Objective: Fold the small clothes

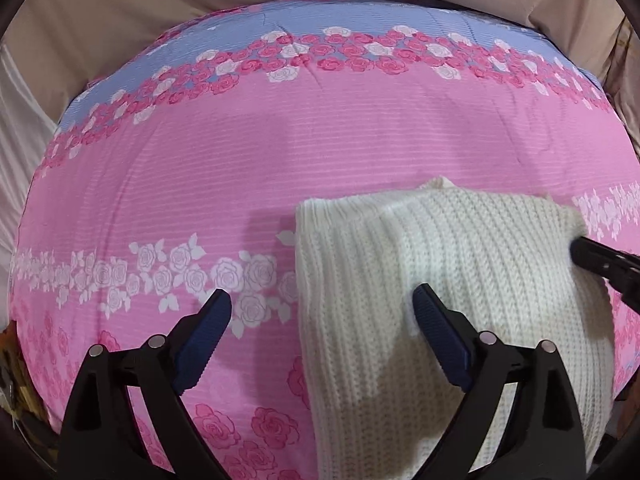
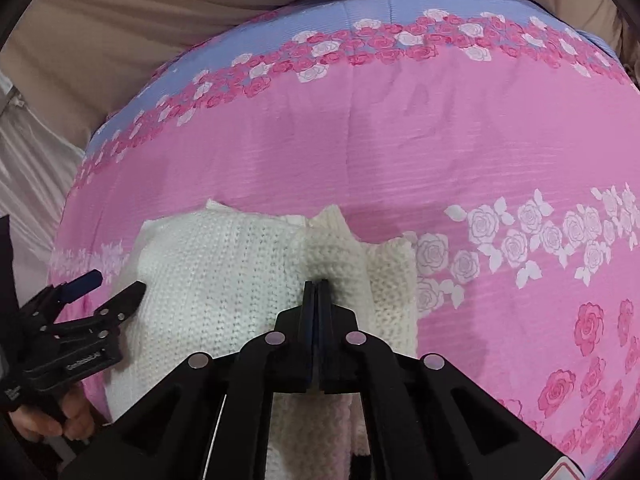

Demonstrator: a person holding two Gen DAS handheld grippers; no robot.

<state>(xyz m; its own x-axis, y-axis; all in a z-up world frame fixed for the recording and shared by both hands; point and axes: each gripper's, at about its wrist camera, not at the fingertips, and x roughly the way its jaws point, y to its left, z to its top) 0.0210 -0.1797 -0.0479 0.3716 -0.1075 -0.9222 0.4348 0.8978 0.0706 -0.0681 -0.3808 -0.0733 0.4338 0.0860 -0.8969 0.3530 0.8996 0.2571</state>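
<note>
Folded cream knit (image 1: 440,280) on rose bedspread (image 1: 240,168) (no containers), left jaws wide

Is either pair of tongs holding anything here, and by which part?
The right tongs are shut on the white knit garment, pinching a raised fold near its right side. The left tongs are open, straddling its left edge, holding nothing.

Two black handheld grippers with blue-padded jaws

The left gripper (image 1: 322,308) has black angular plastic arms, ribbed dark-blue pads and round silver pins at its pivots. The right gripper (image 2: 317,286) is built alike; a hand (image 2: 60,420) shows under small white lettering.
</note>
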